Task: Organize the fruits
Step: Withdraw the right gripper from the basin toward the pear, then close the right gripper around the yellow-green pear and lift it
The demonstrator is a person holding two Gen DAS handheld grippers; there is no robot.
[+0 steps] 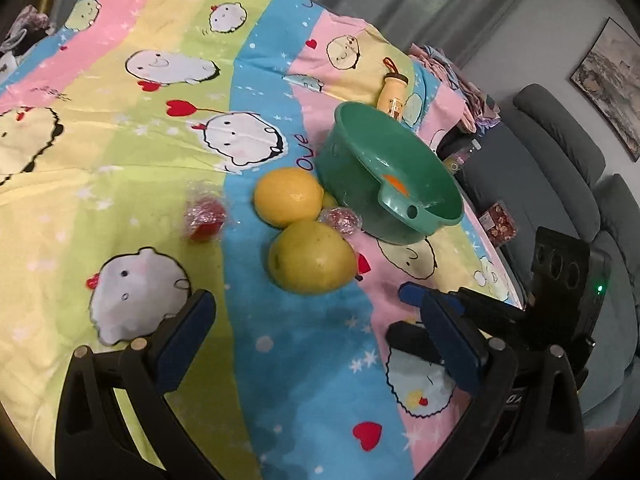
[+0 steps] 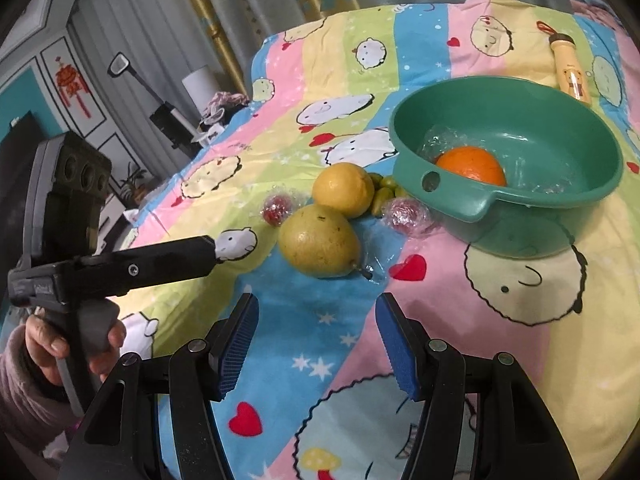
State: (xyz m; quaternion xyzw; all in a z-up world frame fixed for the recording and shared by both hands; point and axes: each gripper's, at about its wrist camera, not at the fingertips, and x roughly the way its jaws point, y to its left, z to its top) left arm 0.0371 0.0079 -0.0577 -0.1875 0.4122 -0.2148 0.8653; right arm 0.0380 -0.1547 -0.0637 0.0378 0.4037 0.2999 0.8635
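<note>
**Fruit beside the basin, both grippers spread and empty**

Basin [image 2: 508, 184], green, sits in the upper right of the right wrist view on a cartoon-print sheet [image 2: 540, 320]. An orange [image 2: 472, 166] lies inside it, next to some clear wrap. Just left of the basin a lemon [image 2: 344, 190] touches a pear [image 2: 318, 242] at frame centre. Small green fruits [image 2: 382, 190] sit between lemon and basin. Two wrapped red fruits lie there too: one [image 2: 404, 216] near the basin's spout, one [image 2: 276, 208] left of the pear.

Right gripper [image 2: 316, 340] fills the lower centre, fingers apart, nothing between them, pear just beyond. Left gripper [image 1: 308, 316], in the left wrist view, is likewise wide apart and empty, low in frame. A bottle [image 2: 570, 68] lies at the upper right.
</note>
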